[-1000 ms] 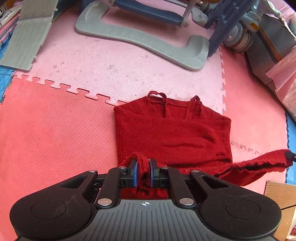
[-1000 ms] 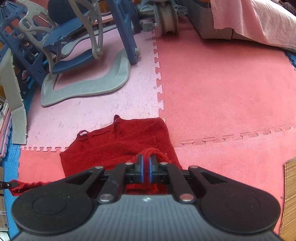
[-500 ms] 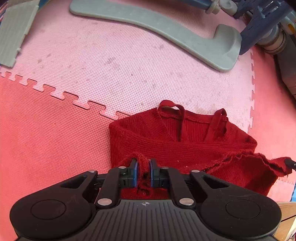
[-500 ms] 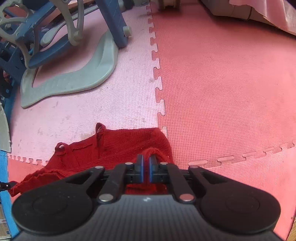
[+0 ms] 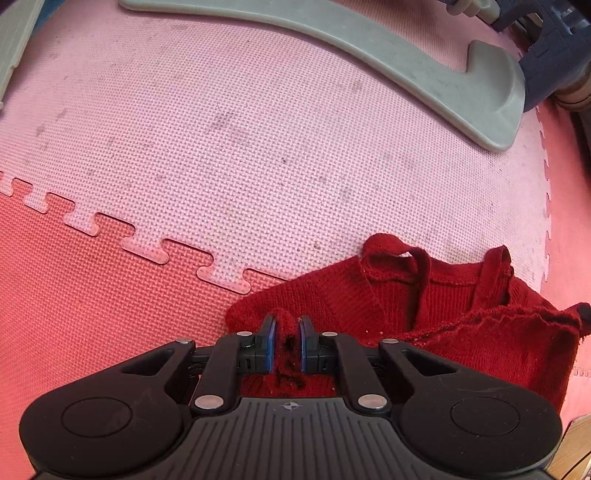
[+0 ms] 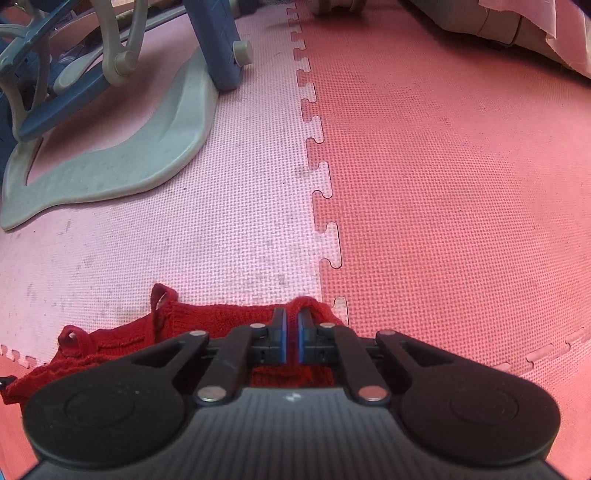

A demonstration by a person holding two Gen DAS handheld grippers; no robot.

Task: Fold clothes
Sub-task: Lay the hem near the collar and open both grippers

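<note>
A dark red knitted strap top lies on the foam floor mat, its two shoulder straps pointing away from me. My left gripper is shut on a pinch of its hem at the left corner, close above the mat. In the right wrist view the same red top shows low in the frame, and my right gripper is shut on its hem at the right corner. The held edge is doubled over the body of the top. The part under both grippers is hidden.
The floor is interlocking foam tiles, pale pink and coral red. A grey curved plastic base of a blue and grey chair frame stands at the far side. Pink cloth hangs at the far right.
Both grippers have come down and forward toward the straps with the hem held. The hem now lies over the top's body, and the mat looks much closer.
</note>
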